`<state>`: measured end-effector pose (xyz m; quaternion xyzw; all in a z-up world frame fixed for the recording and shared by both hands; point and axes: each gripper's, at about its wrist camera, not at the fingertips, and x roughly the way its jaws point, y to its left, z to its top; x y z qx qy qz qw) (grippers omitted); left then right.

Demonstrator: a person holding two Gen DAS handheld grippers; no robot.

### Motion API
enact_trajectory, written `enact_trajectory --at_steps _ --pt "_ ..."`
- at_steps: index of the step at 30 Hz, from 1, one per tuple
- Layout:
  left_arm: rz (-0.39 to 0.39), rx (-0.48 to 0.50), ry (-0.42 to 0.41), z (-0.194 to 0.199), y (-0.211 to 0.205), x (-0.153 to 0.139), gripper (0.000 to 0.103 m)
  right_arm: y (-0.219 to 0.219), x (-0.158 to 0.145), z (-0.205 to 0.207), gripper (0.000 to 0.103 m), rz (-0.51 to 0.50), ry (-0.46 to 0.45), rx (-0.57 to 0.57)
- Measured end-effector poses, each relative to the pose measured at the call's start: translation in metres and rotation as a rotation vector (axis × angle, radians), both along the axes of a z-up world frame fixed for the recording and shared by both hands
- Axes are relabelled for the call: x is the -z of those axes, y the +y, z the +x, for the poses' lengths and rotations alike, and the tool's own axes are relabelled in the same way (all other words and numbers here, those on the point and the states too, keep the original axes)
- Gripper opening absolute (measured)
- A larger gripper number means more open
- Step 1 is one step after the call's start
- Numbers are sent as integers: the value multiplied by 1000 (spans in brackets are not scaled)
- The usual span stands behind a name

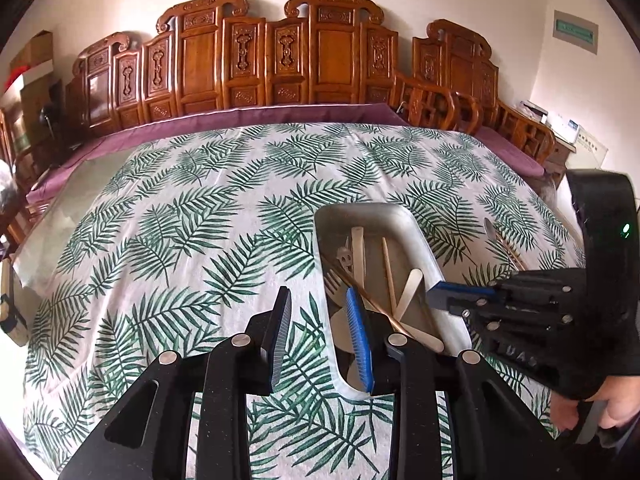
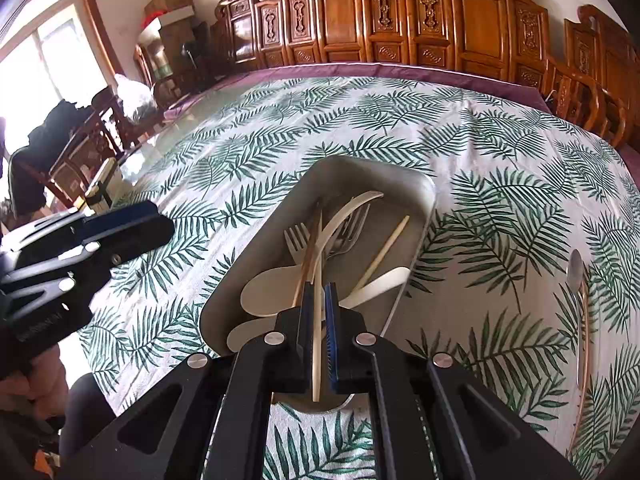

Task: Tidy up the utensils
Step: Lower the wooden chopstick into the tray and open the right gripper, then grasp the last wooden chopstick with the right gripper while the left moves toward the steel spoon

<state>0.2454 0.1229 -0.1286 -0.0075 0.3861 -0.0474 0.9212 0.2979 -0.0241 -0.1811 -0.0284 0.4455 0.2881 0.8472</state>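
A grey metal tray (image 2: 416,184) on the leaf-print cloth holds several utensils: forks (image 2: 296,240), cream spoons (image 2: 264,292) and a chopstick (image 2: 384,252). The tray (image 1: 416,240) also shows in the left wrist view. My right gripper (image 2: 319,316) is shut on a thin cream utensil (image 2: 318,344) over the tray's near end, its curved tip reaching into the tray. My left gripper (image 1: 322,336) is open and empty, its right finger over the tray's near left edge. A metal spoon with a gold handle (image 2: 578,280) lies on the cloth right of the tray.
Carved wooden chairs (image 1: 280,60) line the table's far side, and a purple runner (image 1: 240,120) edges the cloth. Bare glass tabletop (image 1: 72,200) shows at the left. The leaf-print cloth (image 1: 180,220) spreads left of the tray.
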Motion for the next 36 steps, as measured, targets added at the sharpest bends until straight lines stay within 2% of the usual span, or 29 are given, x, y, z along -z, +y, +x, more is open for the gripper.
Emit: enact_trajectory --at_steps 10,17,19,21,29,31,36 --pt "3 37 17 -6 -16 7 28 -50 -13 -18 7 -14 -60 29" --pt "10 84 19 -13 -38 9 28 -106 -3 -29 7 -83 -83 70" --pt "13 99 18 -14 -45 9 31 -124 1 -30 7 -111 -90 84" --pt "16 112 15 -15 -52 8 35 -138 5 -29 7 -128 -86 101" --pt "11 143 11 -9 -81 6 36 -195 16 -15 7 -170 -68 177" --pt "4 149 14 -6 -89 7 40 -208 20 -12 7 -170 -57 195" --pt "-6 176 22 1 -115 13 42 -225 27 -11 7 -177 -37 214"
